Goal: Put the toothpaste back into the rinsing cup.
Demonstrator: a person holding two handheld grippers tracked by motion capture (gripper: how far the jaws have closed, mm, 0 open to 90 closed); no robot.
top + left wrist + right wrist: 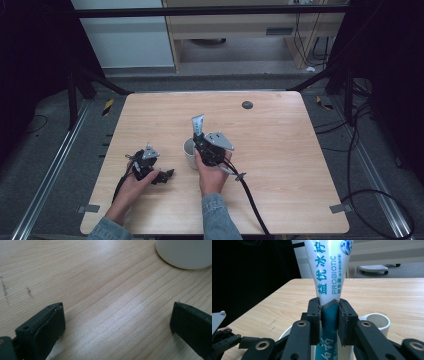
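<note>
I am holding the toothpaste tube (329, 285) upright in my right gripper (329, 317), whose jaws are clamped on the tube's lower body where the white print gives way to the teal band. In the right gripper view the tube's bottom end is dipping inside the white cup (375, 321), which is standing on the worktop (392, 295) directly under the gripper. The high view is showing the same: the tube (198, 125) is sticking up out of the cup (190, 151), with my right gripper (203, 145) just above the rim.

My left gripper (167, 175) is resting low on the worktop to the left of the cup, jaws spread wide with nothing between them; its own view is showing bare wood and the cup's side (185, 253) at the top right corner.

To do this step well, I judge I should be keeping the tube vertical and centred over the opening and lowering it straight, so the end is not catching the rim and tipping the cup. I should be releasing only once the tube feels seated. The left gripper is near enough to steady the cup if it slides.
</note>
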